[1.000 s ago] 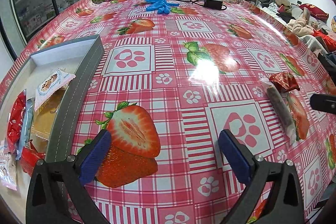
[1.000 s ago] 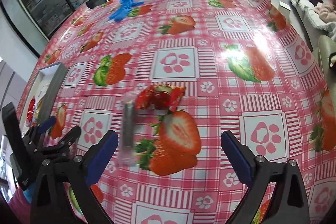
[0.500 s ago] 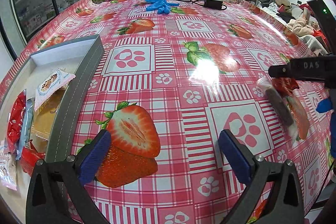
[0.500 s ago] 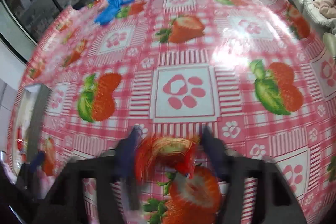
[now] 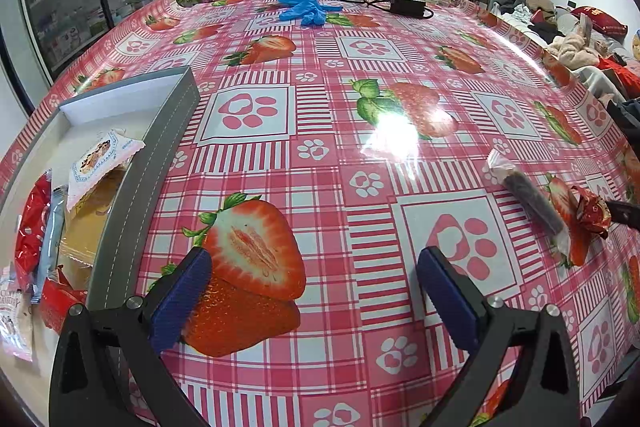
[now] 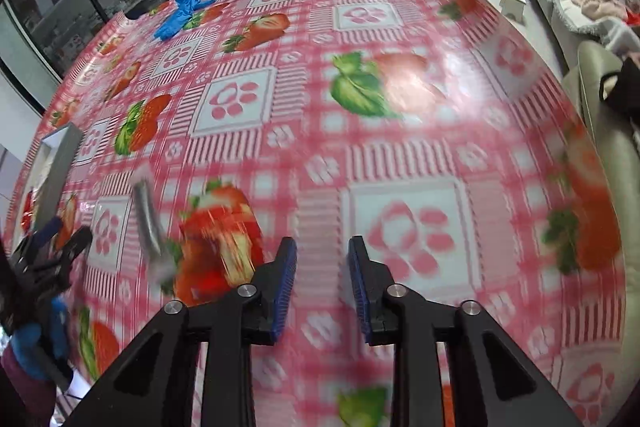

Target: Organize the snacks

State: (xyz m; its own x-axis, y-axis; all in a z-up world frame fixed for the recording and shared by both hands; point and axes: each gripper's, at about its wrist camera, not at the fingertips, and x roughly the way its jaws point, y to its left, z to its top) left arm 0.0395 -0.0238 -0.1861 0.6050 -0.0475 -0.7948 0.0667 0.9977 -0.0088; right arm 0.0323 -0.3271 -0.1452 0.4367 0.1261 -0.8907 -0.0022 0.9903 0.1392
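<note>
Both snacks (image 6: 216, 251) lie left of the empty, narrowly parted right tool (image 6: 322, 273).

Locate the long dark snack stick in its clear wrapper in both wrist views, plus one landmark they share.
Left wrist: the snack stick lies at the right edge, diagonal on the tablecloth, beside a crumpled red wrapper.
Right wrist: blurred, the snack stick sits lower left, left of the right gripper.
Shared landmark: the blue gloves at the table's far side.
</note>
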